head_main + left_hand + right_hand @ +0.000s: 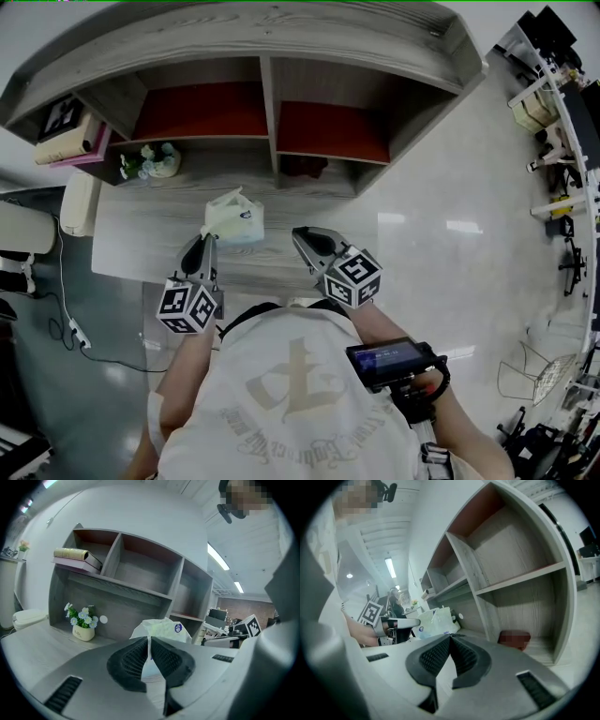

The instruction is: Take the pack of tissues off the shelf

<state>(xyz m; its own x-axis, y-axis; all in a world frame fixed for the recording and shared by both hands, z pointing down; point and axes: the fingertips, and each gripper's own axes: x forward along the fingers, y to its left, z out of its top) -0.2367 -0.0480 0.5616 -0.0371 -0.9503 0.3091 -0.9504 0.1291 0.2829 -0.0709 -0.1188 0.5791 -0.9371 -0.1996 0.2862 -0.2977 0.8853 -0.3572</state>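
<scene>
The pack of tissues point(234, 217), pale with a bunched plastic top, is out in front of the wooden shelf point(272, 112), over the grey table point(141, 244). My left gripper point(208, 238) is shut on the pack's near left edge. In the left gripper view a thin white flap of the pack point(164, 629) is pinched where that gripper point(150, 644) closes. To the right of the pack, my right gripper point(302, 234) is shut with nothing in it. The right gripper view shows that gripper point(450, 638) closed and the pack point(435, 622) off to its left.
A small pot of flowers point(155, 161) stands in the shelf's lower left bay, and books point(70, 136) lie on its left end. A dark red thing point(514, 639) sits in a lower right bay. The shelf's red-backed upper bays hold nothing. Cables lie on the floor at left.
</scene>
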